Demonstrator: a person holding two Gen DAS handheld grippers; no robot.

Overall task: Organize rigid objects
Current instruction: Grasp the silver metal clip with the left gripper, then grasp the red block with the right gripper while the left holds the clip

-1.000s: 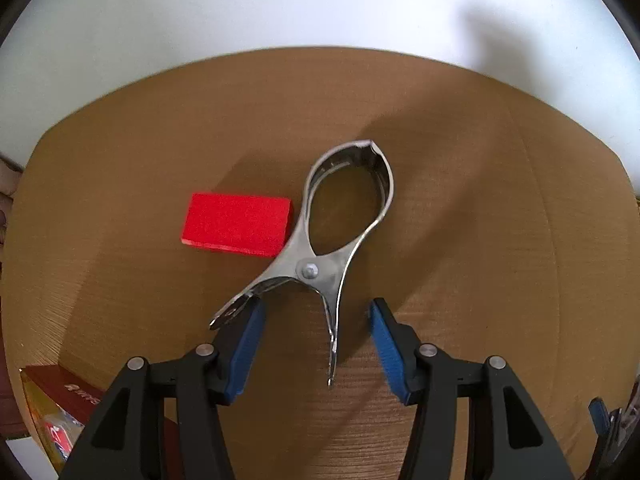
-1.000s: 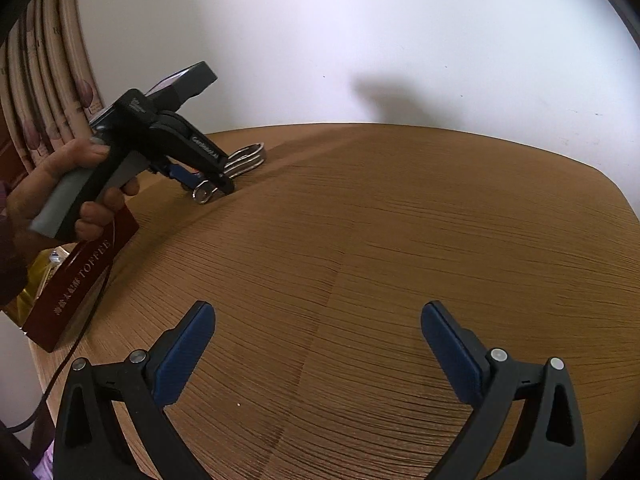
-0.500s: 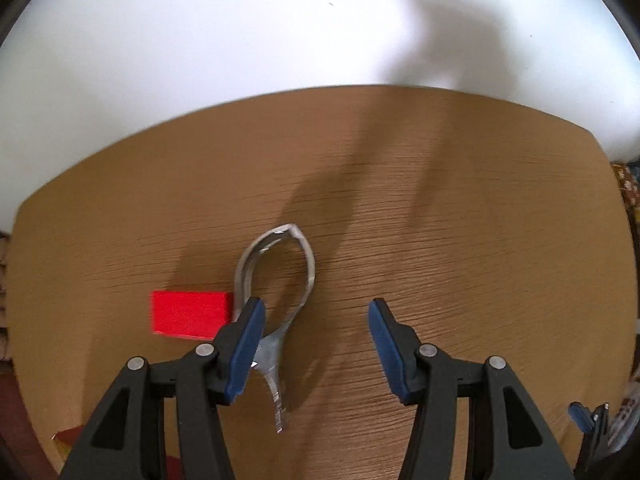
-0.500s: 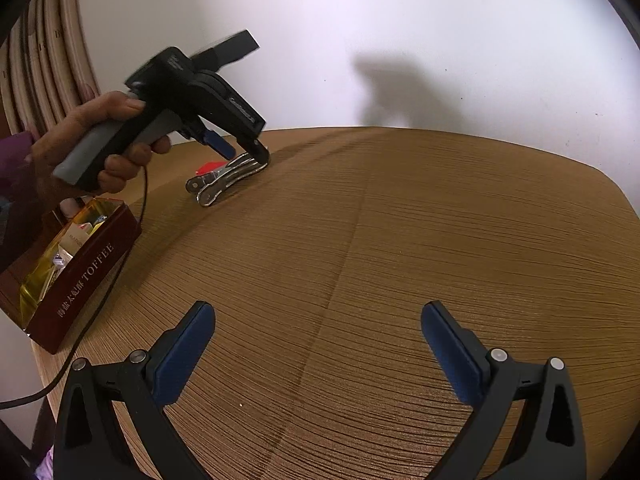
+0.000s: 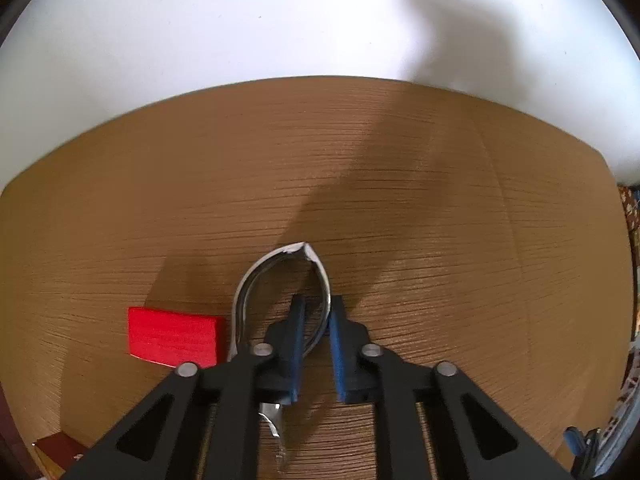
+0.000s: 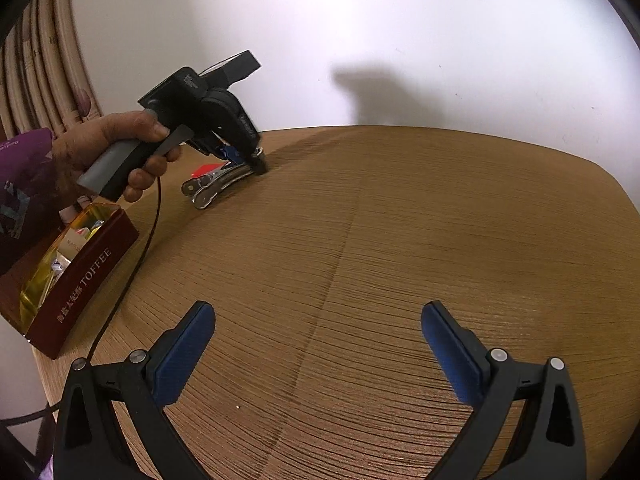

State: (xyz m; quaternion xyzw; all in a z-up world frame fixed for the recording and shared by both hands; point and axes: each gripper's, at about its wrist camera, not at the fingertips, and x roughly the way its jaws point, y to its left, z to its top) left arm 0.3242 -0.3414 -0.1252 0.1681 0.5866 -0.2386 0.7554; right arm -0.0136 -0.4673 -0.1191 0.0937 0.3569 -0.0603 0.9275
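Note:
A shiny metal spring clamp (image 5: 256, 276) lies on the brown wooden table (image 5: 440, 208), and a red block (image 5: 174, 336) touches its left side. My left gripper (image 5: 317, 304) points steeply down over the clamp and is shut, with its blue pads pinching the right arm of the clamp's loop. From the right wrist view the same clamp (image 6: 212, 188) and red block (image 6: 206, 169) sit at the table's far left, under the left gripper (image 6: 250, 158), which a person's hand (image 6: 116, 144) holds. My right gripper (image 6: 318, 310) hangs open above bare table, with nothing between its fingers.
A dark red box marked TOFFEE (image 6: 86, 276), with wrapped items inside, sits at the table's left edge. A black cable (image 6: 148, 240) trails from the left gripper across that edge. A white wall stands behind the table's curved far edge.
My left gripper slid forward over the clamp, and its jaws went from wide open to shut on the clamp's right loop arm. The right gripper stayed still.

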